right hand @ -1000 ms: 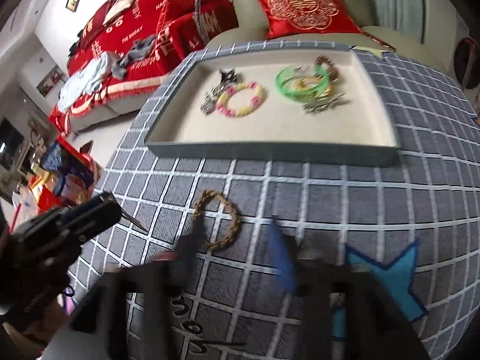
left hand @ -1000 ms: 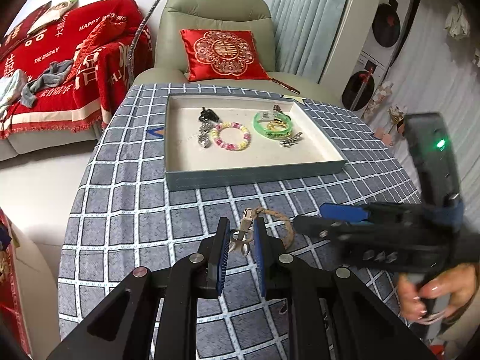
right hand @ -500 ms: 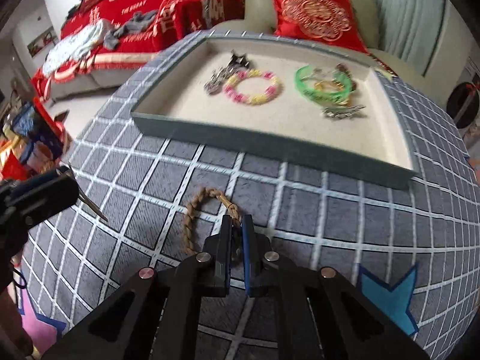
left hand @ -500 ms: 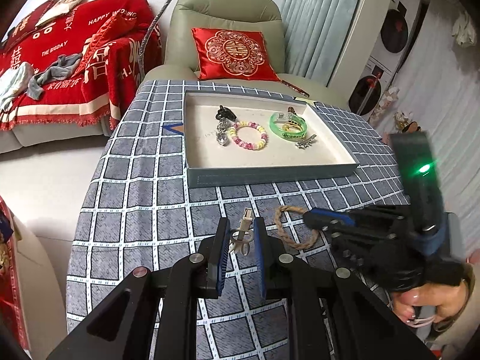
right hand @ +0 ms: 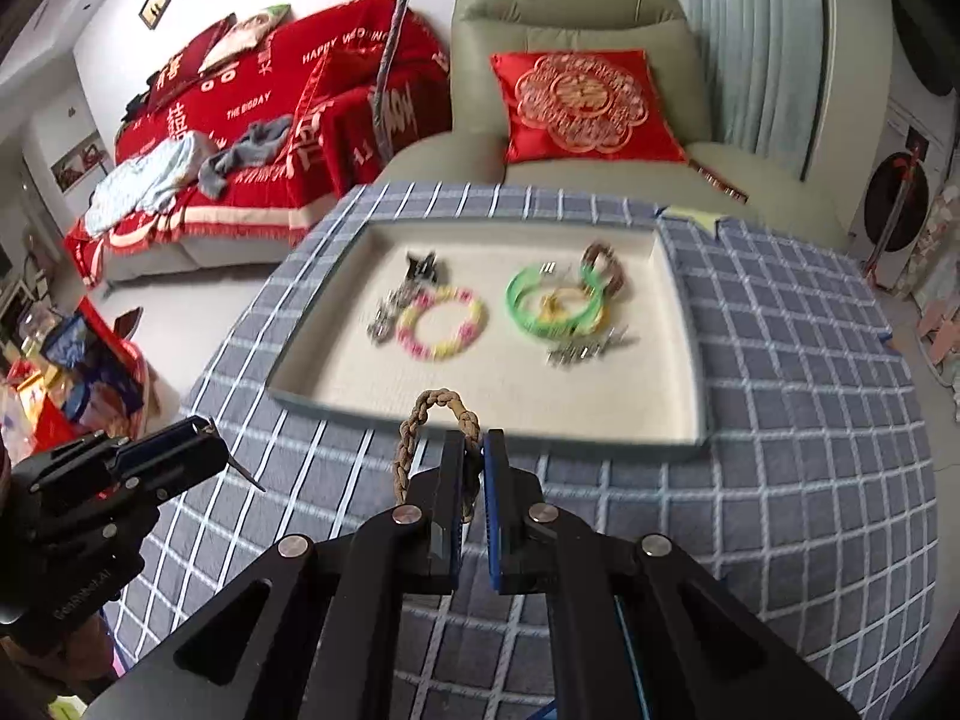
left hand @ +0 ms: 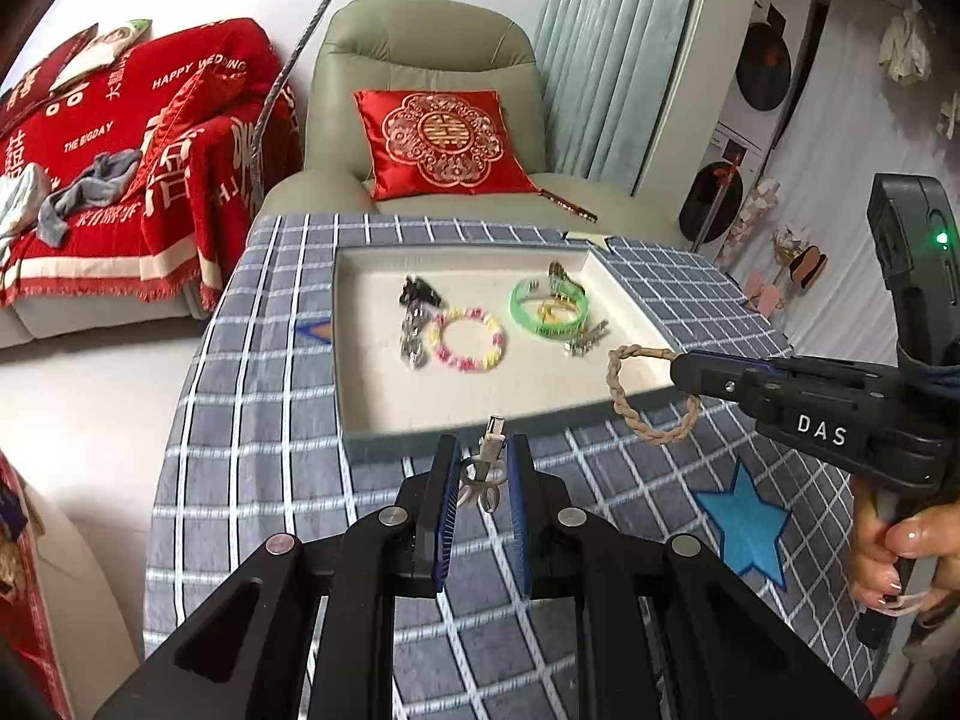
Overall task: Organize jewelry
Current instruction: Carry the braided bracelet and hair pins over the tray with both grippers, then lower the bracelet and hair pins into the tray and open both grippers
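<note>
A grey tray [left hand: 384,447] [right hand: 600,435] lies on the checked tablecloth. Inside it are a pink-and-yellow bead bracelet [left hand: 468,339] [right hand: 441,324], a green bangle [left hand: 549,312] [right hand: 552,306], a black clip [left hand: 420,291] and a silver clip [left hand: 585,339]. My left gripper [left hand: 483,480] [right hand: 207,441] is shut on a small silver clip [left hand: 487,459] just short of the tray's front wall. My right gripper [right hand: 474,468] [left hand: 678,369] is shut on a braided tan bracelet [right hand: 441,402] [left hand: 624,402], which hangs clear of the cloth over the tray's front right edge.
A green armchair with a red cushion [left hand: 441,141] stands behind the table, and a sofa under a red blanket [left hand: 120,138] is to the left. A blue star patch [left hand: 744,525] marks the cloth at the front right. A hand [left hand: 894,558] holds the right gripper's handle.
The right gripper went from open to shut on the braided bracelet, then lifted it off the cloth toward the tray. The left gripper, still gripping the silver clip, moved closer to the tray's front wall.
</note>
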A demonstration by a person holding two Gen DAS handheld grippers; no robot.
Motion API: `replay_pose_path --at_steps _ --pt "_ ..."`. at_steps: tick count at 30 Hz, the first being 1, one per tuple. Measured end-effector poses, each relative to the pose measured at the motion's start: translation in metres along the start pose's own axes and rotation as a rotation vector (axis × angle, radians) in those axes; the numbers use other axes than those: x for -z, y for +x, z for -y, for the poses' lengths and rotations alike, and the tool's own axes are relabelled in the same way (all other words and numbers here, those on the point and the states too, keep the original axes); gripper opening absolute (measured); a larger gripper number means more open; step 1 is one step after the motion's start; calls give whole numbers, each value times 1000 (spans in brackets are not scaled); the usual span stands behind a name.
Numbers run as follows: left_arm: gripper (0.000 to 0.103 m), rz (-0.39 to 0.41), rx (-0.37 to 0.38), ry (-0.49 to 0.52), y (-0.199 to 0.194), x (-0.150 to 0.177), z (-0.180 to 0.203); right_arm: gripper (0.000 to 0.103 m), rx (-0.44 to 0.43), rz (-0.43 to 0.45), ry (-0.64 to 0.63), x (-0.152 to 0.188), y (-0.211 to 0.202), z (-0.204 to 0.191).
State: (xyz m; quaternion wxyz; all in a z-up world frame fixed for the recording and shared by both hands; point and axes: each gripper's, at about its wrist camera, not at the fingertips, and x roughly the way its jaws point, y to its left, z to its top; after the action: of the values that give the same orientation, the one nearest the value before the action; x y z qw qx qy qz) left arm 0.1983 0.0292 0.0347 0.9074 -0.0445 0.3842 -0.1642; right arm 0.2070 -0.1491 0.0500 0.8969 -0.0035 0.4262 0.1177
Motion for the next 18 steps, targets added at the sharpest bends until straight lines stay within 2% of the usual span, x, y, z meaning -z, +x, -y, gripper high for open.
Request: replay_pose_path --at_steps 11,18 --pt "31 14 -12 26 36 -41 1 7 -8 12 69 -36 22 27" --pt "31 -5 -36 25 65 -53 -2 7 -1 -2 103 -45 50 44"
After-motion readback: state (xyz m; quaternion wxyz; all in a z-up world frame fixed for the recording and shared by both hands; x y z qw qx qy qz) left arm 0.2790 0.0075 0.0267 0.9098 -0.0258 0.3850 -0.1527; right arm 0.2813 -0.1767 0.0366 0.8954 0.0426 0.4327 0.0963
